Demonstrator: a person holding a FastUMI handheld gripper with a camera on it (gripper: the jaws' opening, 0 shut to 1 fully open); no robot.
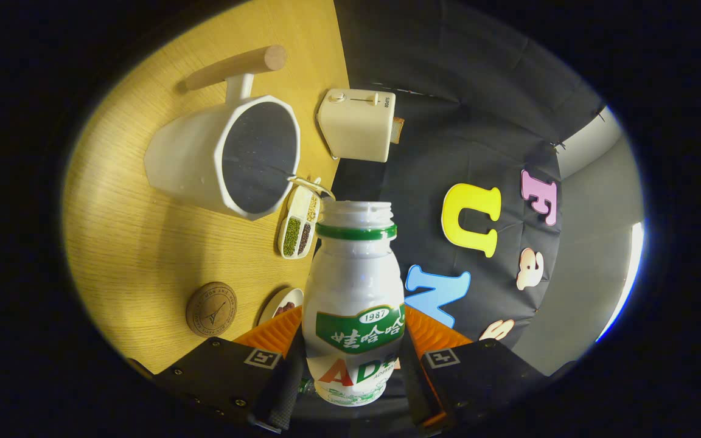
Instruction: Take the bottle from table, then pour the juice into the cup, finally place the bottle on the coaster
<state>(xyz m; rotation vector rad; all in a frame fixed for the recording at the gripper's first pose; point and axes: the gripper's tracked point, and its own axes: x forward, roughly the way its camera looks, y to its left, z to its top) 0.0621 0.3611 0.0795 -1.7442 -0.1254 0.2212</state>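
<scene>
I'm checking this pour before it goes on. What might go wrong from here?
The tool is shut on the open bottle, which is tilted toward the cup.

1. The bottle's mouth sits beside the cup's rim, over the small bean tray, so juice may land there.
2. The toaster stands close behind the cup and could be bumped or splashed.
3. The coaster lies off to the side, next to a small plate.

Bottle [353,304] betw fingers [277,340]; cup [229,155] beyond, coaster [211,309] left, toaster [356,125] beside cup.
</scene>
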